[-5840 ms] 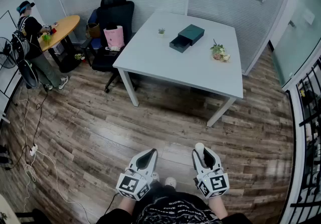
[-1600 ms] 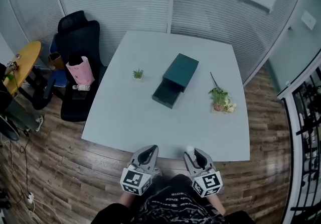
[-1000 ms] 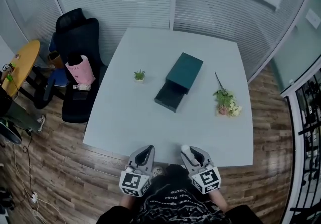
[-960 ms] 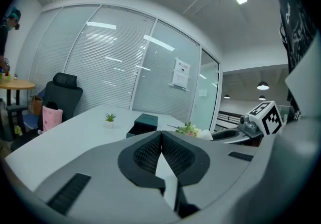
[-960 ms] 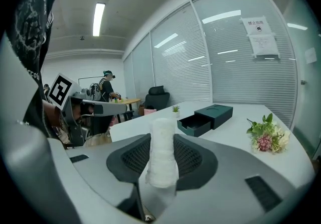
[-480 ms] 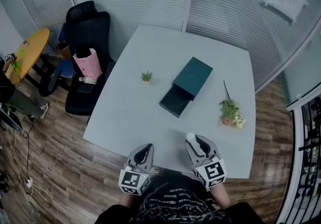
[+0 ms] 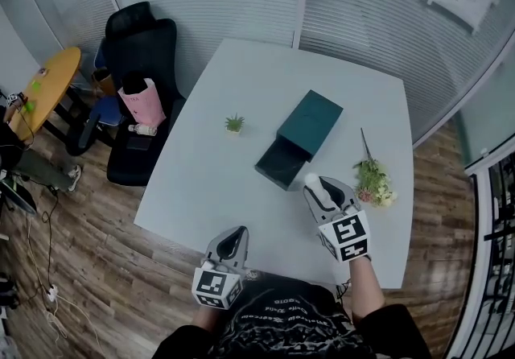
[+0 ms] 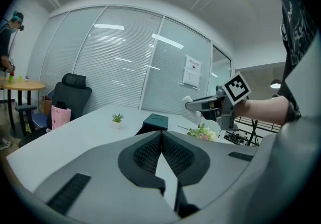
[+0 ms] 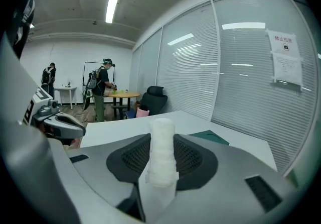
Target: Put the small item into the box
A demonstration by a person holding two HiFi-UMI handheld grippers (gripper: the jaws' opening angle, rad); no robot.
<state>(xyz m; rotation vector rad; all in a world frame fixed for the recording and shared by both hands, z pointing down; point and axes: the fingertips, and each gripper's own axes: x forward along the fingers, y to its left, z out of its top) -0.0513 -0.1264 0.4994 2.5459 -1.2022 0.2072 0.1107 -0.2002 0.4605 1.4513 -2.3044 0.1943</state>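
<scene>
A dark green box [image 7: 309,121] lies mid-table with its drawer [image 7: 279,165] pulled open toward me. My right gripper [image 7: 320,188] hovers over the white table [image 7: 201,188], just right of the drawer's front. It is shut on a small white rolled item [image 7: 311,181]. In the right gripper view the item [image 9: 162,160] stands upright between the pads, with the box [image 9: 210,137] beyond. My left gripper [image 7: 233,238] hangs at the table's near edge, jaws together and empty. In the left gripper view the box [image 8: 153,121] and the right gripper [image 8: 196,105] show ahead.
A small potted plant [image 7: 234,123] stands left of the box and a flower bunch [image 7: 372,181] lies to its right. A black office chair [image 7: 141,51] with a pink bag [image 7: 142,105] sits left of the table. A round yellow table [image 7: 44,88] and persons [image 9: 103,92] are far left.
My right gripper has moved forward over the table toward the open drawer, still holding the white item. The left gripper has stayed at the near edge.
</scene>
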